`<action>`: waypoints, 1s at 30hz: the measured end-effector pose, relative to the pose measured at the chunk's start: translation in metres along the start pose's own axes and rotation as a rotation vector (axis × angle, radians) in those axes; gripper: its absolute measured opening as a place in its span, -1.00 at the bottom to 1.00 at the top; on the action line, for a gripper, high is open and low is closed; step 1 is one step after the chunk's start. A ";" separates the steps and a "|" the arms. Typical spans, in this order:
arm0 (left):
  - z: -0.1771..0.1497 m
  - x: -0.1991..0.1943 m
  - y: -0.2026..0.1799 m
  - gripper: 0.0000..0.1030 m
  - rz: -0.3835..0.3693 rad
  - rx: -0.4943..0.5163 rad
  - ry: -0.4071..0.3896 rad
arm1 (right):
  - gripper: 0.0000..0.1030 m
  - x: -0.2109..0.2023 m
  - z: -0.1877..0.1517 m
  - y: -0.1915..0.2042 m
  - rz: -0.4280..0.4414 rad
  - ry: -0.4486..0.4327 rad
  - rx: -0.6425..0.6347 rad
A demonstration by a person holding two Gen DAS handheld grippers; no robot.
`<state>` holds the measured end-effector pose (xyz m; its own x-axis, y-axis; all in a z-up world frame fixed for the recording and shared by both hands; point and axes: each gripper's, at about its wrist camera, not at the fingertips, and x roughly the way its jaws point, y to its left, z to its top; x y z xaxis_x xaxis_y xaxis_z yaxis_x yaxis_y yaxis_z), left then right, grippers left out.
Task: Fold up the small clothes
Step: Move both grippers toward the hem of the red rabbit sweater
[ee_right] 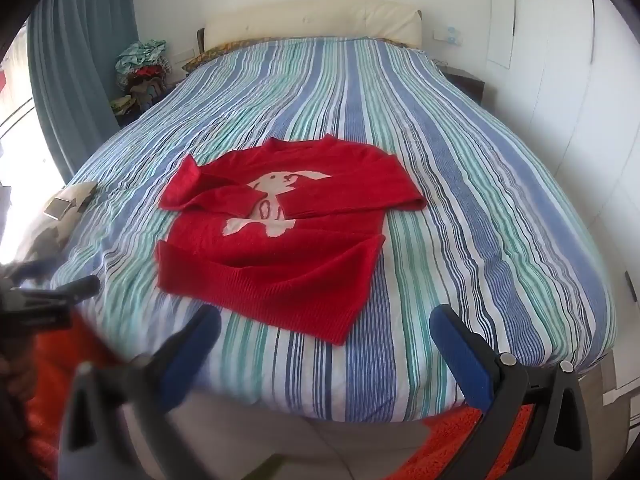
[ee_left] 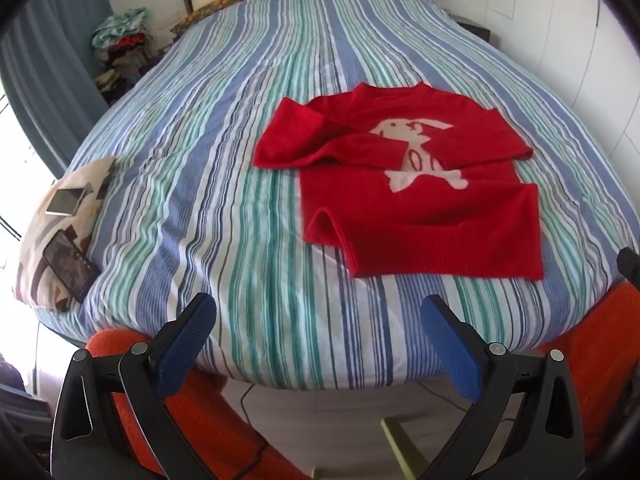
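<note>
At the far left hangs a blue curtain [ee_left: 48, 60], and next to it, beside the bed, sits a messy pile of clothes [ee_left: 120, 48]. On the left edge of the bed lies a small patterned pillow [ee_left: 64, 232], and two flat phones rest on top of it, a light phone [ee_left: 66, 202] farther back and a dark phone [ee_left: 72, 268] closer. The bed itself has a striped cover [ee_left: 224, 168] in blue, green and white, and the wide part of it between the pillow and the jumper is bare. A cream headboard [ee_right: 312, 20] stands at the far end of the bed. The red jumper [ee_left: 420, 208] lies flat on the cover, toward the near end of the bed, with a white bunny picture on its front. Both sleeves are folded in across the chest, and they cover part of the bunny. The bottom hem is turned up a little at its left corner. The left gripper [ee_left: 318, 322] hangs above the near edge of the bed with its blue pads spread wide and nothing between them; the jumper is ahead of it and to the right, not touching. The right gripper [ee_right: 324, 332] is wide apart too and empty, and it points down at the bed just in front of the hem. Its left finger looks blurry. Nothing lies between the claws and the jumper. An orange rug [ee_right: 440, 452] shows on the floor below the bed. To the right of the bed stands a dark bedside table [ee_right: 464, 80], and white cupboard doors [ee_right: 560, 80] fill the right wall.
</note>
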<state>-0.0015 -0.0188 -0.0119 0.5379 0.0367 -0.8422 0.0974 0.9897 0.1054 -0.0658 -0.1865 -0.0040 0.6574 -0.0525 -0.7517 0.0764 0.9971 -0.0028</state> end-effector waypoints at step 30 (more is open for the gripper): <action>-0.022 -0.026 -0.004 0.98 -0.251 -0.177 0.041 | 1.00 0.016 -0.005 -0.014 -0.024 0.014 0.052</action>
<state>-0.0346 -0.0206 -0.0018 0.4812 -0.2096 -0.8512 0.0738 0.9772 -0.1989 -0.0602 -0.2012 -0.0200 0.6443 -0.0748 -0.7611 0.1311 0.9913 0.0136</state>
